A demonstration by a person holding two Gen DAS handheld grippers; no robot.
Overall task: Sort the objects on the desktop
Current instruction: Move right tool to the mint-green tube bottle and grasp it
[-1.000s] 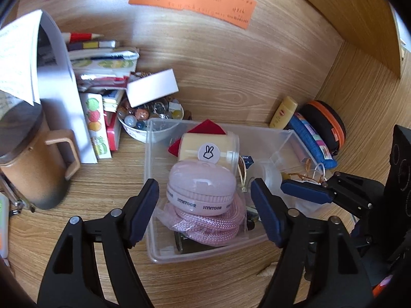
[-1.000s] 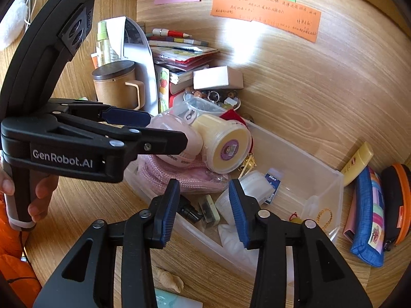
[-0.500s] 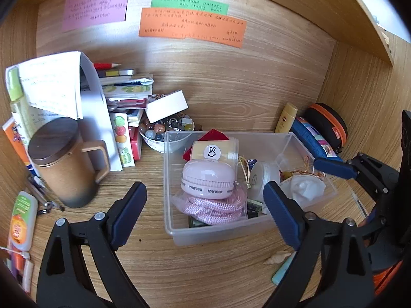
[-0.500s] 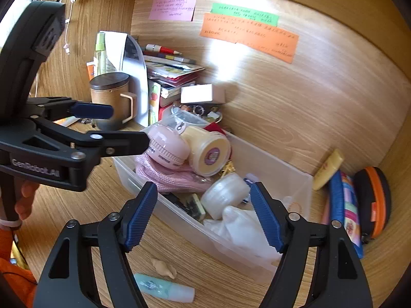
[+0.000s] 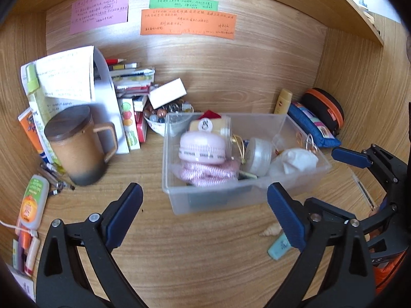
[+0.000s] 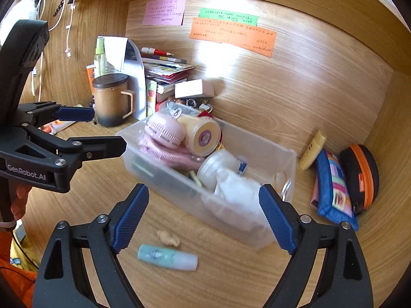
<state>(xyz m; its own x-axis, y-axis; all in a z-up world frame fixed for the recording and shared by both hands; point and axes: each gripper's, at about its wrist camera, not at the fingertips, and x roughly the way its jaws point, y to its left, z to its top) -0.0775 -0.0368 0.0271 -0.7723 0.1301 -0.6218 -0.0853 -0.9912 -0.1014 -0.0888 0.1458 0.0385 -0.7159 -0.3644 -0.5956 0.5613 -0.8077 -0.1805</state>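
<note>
A clear plastic bin (image 5: pixel 177 205) stands mid-desk. It holds a pink round device (image 5: pixel 203 148), a yellow jar (image 6: pixel 203 136), pink cord, a white round pot (image 5: pixel 258 151) and a white crumpled bundle (image 5: pixel 295 159). My left gripper (image 5: pixel 204 190) hovers just before the bin's near wall, jaws opening, nothing gripped. My right gripper (image 6: pixel 204 192) hangs before the bin's right corner, jaws also opening and empty. A teal tube (image 6: pixel 167 256) and a small shell (image 6: pixel 168 240) lie on the desk under it.
A lidded brown mug (image 5: pixel 74 143), stacked books and a bowl of marbles (image 5: pixel 164 113) crowd the back left. A yellow tube (image 5: pixel 282 100), blue pencil case (image 5: pixel 313 125) and black-orange pouch (image 5: pixel 323 107) sit at the right wall. Small bottles (image 5: pixel 32 200) lie far left.
Both grippers have drawn back from the bin and spread their jaws wide. The right one went from nearly shut inside the bin to wide apart outside it.
</note>
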